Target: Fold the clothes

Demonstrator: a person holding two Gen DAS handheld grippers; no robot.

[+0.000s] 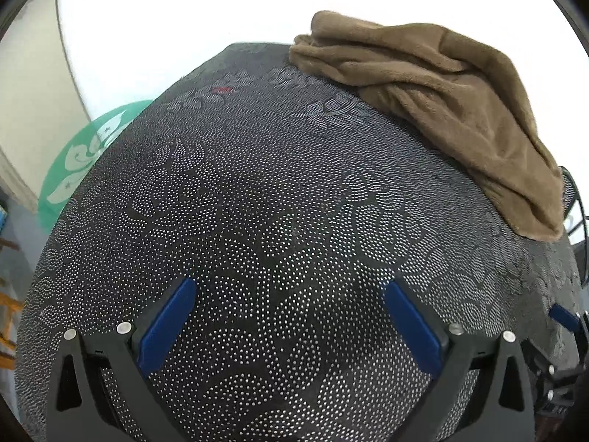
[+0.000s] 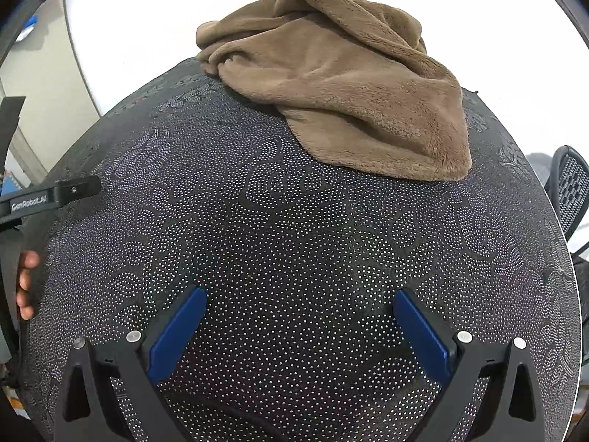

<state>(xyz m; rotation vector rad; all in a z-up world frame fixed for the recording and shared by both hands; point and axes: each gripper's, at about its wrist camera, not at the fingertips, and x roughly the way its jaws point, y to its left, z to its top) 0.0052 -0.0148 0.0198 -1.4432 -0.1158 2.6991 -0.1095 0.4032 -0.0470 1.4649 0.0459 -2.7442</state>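
Right wrist view, biggest thing first: dark tabletop (image 2: pixel 294 243) with a dotted swirl pattern fills nearly everything, and most of it shows bare under my tools. Next down, brown fleece garment (image 2: pixel 342 84) sits at the far edge of that surface, bunched and rumpled, with one flatter flap reaching toward me and a lumpy ridge behind. It is not laid out flat and not a neat fold; from one moment I can't say whether it is a loose pile waiting or a rough bundle already put aside. From the left wrist view the same fleece (image 1: pixel 441 99) is far and to the right, with one end drooping over the table's right rim.

Right gripper (image 2: pixel 300 326) is spread wide, blue pads far apart, nothing between them, hovering over bare table well short of the cloth. Left gripper (image 1: pixel 289 316) is the same: wide open, empty, also well apart from the fleece. A hand (image 2: pixel 26 283) shows at the left edge of the right view.

If I go for the cloth, my judgement is to pinch a single layer at the near flap corner (image 2: pixel 452 169), not the thick ridge. Plush pile is thick and slippery, so I would close fully. I would keep both tools low and spaced so the fabric spreads rather than bunches.
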